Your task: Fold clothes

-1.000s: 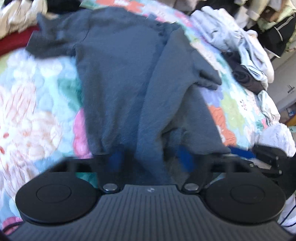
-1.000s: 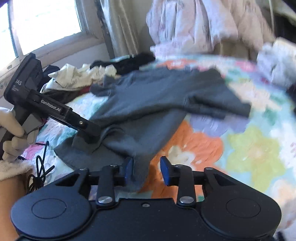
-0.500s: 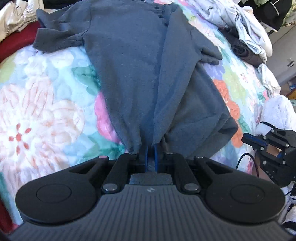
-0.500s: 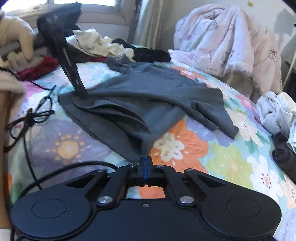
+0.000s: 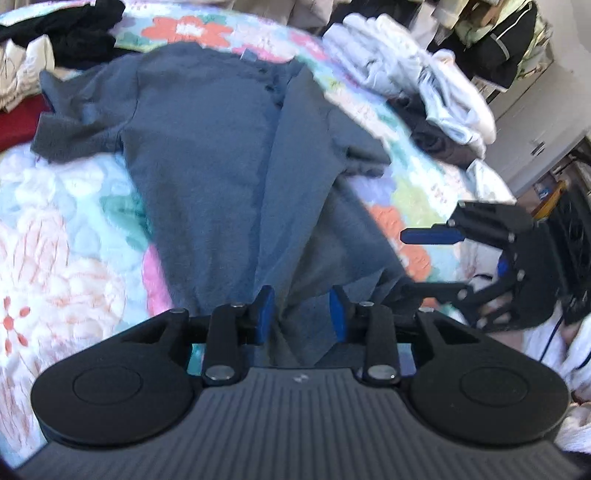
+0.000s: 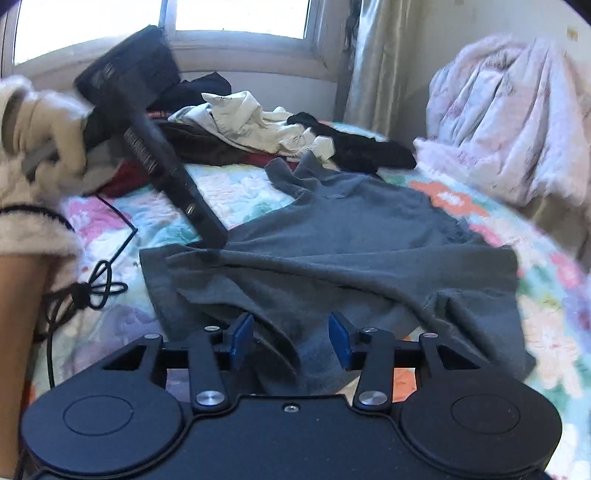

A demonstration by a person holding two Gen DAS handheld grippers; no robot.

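Here, midway through the fold, both my tools stand over the bed.
Shirt: the grey polo shirt [image 5: 207, 155] lies across the floral quilt [image 5: 55, 221], filling the centre of both frames, its right side folded over the body.
Left gripper [image 5: 301, 314]: jaws parted, gripping nothing; the hem lies between and beneath the blue pads [image 5: 265, 314].
Right gripper [image 6: 290, 341]: likewise parted over the shirt's near edge, holding nothing.
Left view only: white clothes [image 5: 417, 74] heaped at upper right, and the right tool at mid right.
Right view only: a window [image 6: 236, 14] at the top, a pink blanket [image 6: 509, 122] at upper right, and my gloved hand [image 6: 48, 136] at upper left on the left tool, whose tip sits at the hem.
Change: half a second ago both jaws were pinched shut, the left on the hem; now both have let go.
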